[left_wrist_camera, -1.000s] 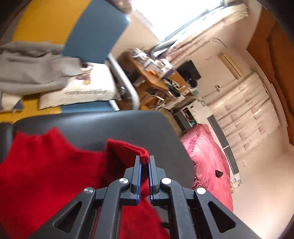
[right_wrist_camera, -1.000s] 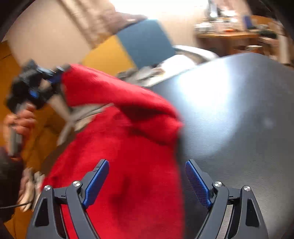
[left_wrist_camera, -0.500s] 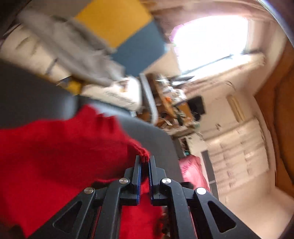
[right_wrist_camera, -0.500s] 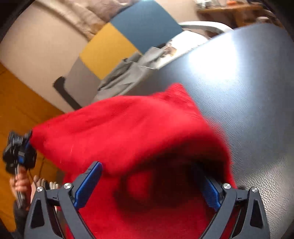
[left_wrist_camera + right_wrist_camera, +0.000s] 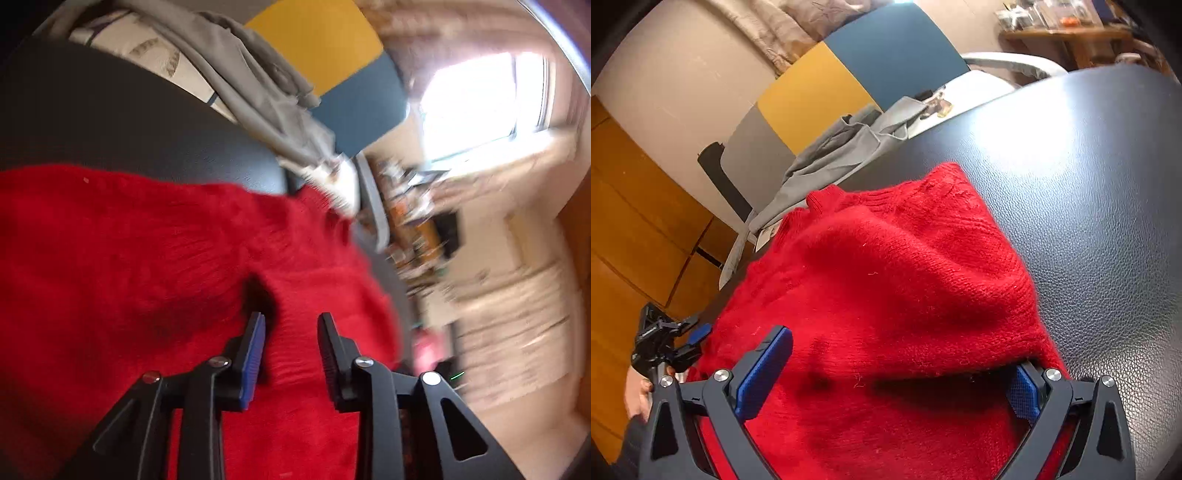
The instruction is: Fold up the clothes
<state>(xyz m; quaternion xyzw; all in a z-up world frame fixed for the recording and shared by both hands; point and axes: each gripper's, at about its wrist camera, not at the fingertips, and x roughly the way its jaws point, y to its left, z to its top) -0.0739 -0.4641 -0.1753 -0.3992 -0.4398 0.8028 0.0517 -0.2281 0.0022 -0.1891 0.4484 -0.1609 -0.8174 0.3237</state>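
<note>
While spread wide over the dark desk (image 5: 1108,177), fills most of both views: the red sweater (image 5: 894,295), soft and thick. Lies doubled, with a top layer folded over a bottom layer. Runs long away from the right jaws, up to a ribbed edge at the far end, close to the grey clothes (image 5: 846,147) heaped past the desk's far side. Sits right under and ahead of both sets of jaws, so no long reach needed.

Right gripper (image 5: 897,373): jaws spread wide apart, gripping nothing. Straddles the near fold, with one blue pad on top of the red knit and the other tucked under the loose lip of the top layer. Nearest to that lip, so likely the better one to pinch it next.

Left gripper (image 5: 291,343): jaws parted too, holding nothing, with red knit right between and under them. Small dark gap in the knit just ahead of the left-hand jaw. Seen from the right wrist view, sits off past the left jaw, at the sweater's side edge (image 5: 670,343).

Smallest bit: a few loose threads on the knit.
</note>
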